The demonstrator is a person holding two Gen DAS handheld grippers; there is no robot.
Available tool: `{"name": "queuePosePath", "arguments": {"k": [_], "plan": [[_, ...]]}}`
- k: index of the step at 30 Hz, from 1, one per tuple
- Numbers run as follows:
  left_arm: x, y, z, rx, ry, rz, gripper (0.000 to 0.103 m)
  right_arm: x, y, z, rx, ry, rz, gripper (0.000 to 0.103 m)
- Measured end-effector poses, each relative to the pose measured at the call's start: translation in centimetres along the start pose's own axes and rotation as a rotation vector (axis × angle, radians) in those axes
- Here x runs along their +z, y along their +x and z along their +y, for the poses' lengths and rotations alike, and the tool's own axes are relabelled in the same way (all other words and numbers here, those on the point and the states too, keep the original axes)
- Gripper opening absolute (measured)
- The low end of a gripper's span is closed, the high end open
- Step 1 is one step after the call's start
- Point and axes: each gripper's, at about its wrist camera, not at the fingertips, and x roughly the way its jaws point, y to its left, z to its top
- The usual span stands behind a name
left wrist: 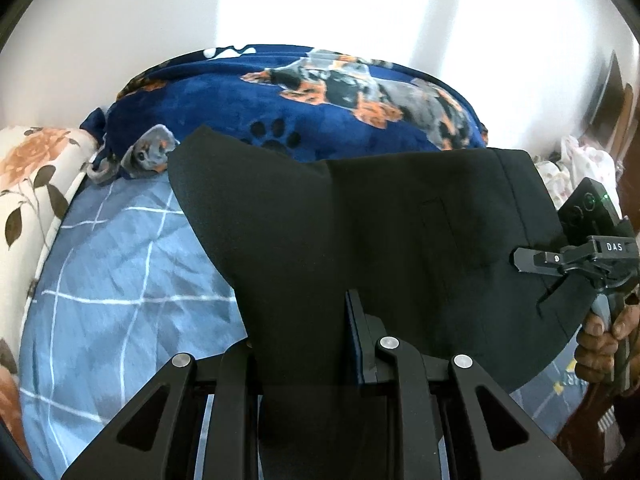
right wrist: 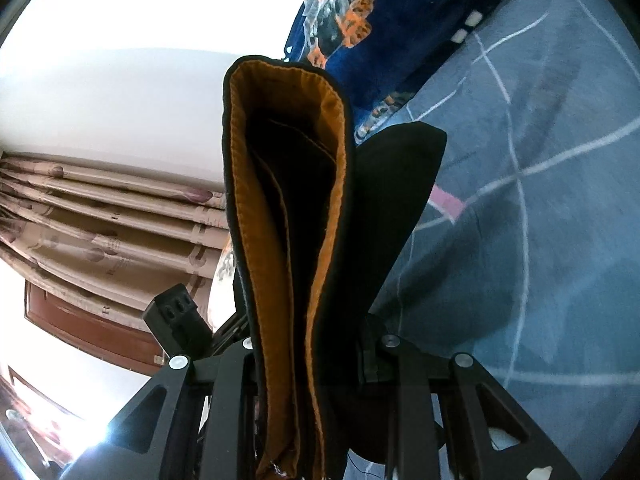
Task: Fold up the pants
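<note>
The black pants hang spread above the bed between both grippers. In the left wrist view my left gripper is shut on one edge of the cloth, which drapes over its left finger. At the right edge a hand holds my right gripper, clamped on the other side of the pants near a pocket. The right wrist view looks into the waistband with its orange lining. There the right gripper is shut on the bunched waistband, and a black leg flap hangs to the right.
Under the pants lies a blue checked bed sheet. A navy dog-print blanket is heaped behind, against a white wall. A floral pillow sits at the left edge. Pleated beige curtains and a brown wooden frame show in the right wrist view.
</note>
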Motion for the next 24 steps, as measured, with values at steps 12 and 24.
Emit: {"name": "queuePosePath", "arguments": {"k": [12, 24], "plan": [[3.0, 4.4, 3.6, 0.051, -0.006, -0.006, 0.022, 4.6, 4.4, -1.2, 0.002, -0.023, 0.0, 0.023], [3.0, 7.2, 5.8, 0.088, -0.008, 0.007, 0.022, 6.3, 7.3, -3.2, 0.013, -0.007, 0.017, 0.022]]}}
